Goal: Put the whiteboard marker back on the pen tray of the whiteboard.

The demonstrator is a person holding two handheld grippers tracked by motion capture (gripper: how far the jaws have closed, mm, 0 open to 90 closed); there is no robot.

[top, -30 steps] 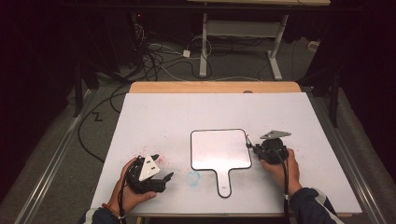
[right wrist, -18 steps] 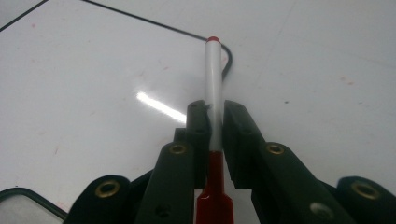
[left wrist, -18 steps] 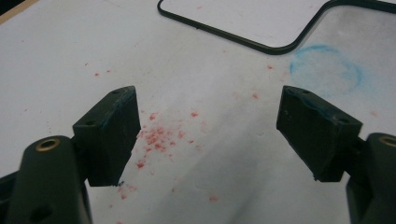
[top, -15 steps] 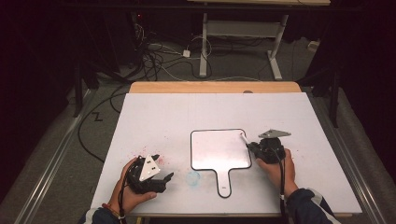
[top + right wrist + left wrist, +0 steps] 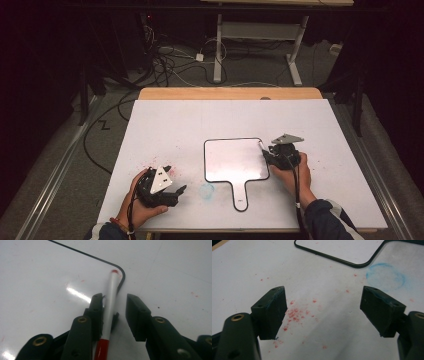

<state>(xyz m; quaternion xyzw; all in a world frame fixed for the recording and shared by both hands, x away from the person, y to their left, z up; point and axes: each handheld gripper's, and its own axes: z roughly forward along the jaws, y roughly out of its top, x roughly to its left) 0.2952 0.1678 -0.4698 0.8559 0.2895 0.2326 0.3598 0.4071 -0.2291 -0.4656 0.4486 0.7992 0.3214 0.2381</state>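
Your white table (image 5: 200, 125) carries a paddle-shaped whiteboard (image 5: 232, 160) with a black rim, its handle pointing toward you. Your right gripper (image 5: 270, 155) sits at the board's right edge; in the right gripper view its jaws stand a little apart, with a white marker (image 5: 110, 305) lying between them against one jaw, red tip over the board's corner. Your left gripper (image 5: 172, 192) rests near the front left, jaws spread wide with nothing between, over red specks (image 5: 294, 313), beside a blue ring smudge (image 5: 385, 277).
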